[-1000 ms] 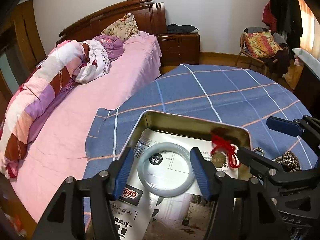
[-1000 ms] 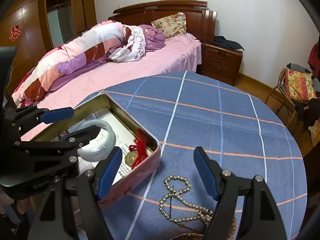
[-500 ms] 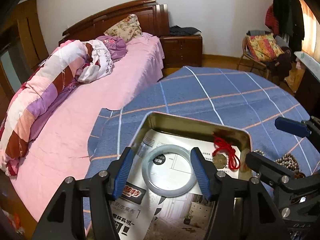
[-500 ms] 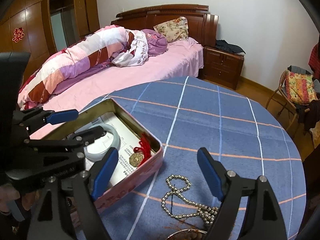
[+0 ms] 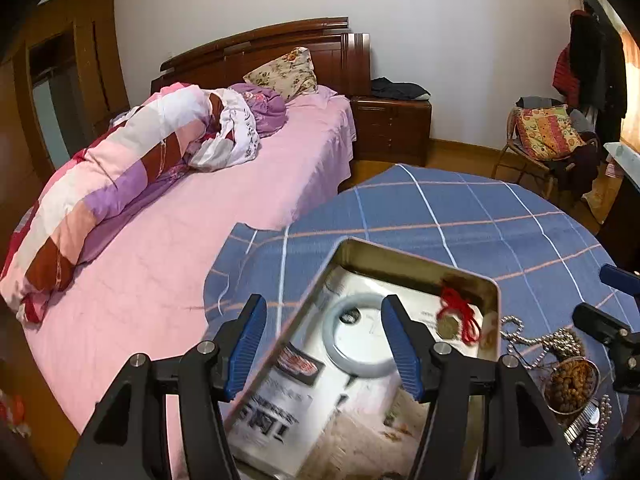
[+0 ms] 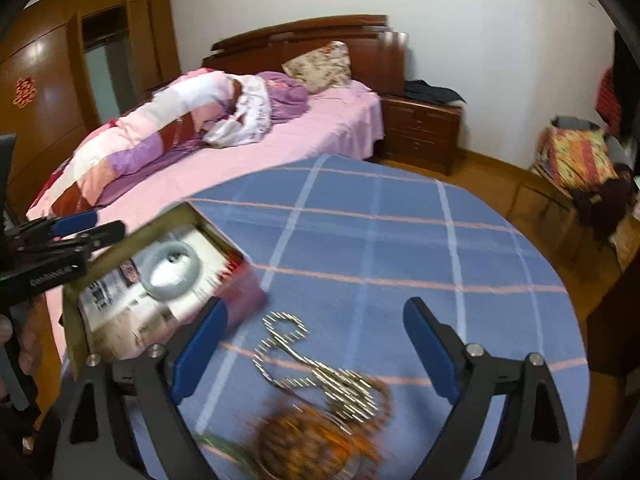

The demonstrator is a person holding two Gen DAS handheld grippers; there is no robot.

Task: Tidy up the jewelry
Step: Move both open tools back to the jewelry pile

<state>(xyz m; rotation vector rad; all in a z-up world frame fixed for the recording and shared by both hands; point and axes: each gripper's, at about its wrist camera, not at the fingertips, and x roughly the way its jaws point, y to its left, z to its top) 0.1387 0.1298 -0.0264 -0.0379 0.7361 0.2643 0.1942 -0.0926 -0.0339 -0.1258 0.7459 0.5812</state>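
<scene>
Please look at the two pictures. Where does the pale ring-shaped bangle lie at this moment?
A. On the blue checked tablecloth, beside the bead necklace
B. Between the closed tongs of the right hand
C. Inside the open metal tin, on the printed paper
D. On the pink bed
C. The pale bangle lies flat on the printed paper inside the open tin; neither tongs hold it.

Soft daylight enters from the right edge; fisheye bends the borders, dark corners; right wrist view smeared by motion blur.
</scene>
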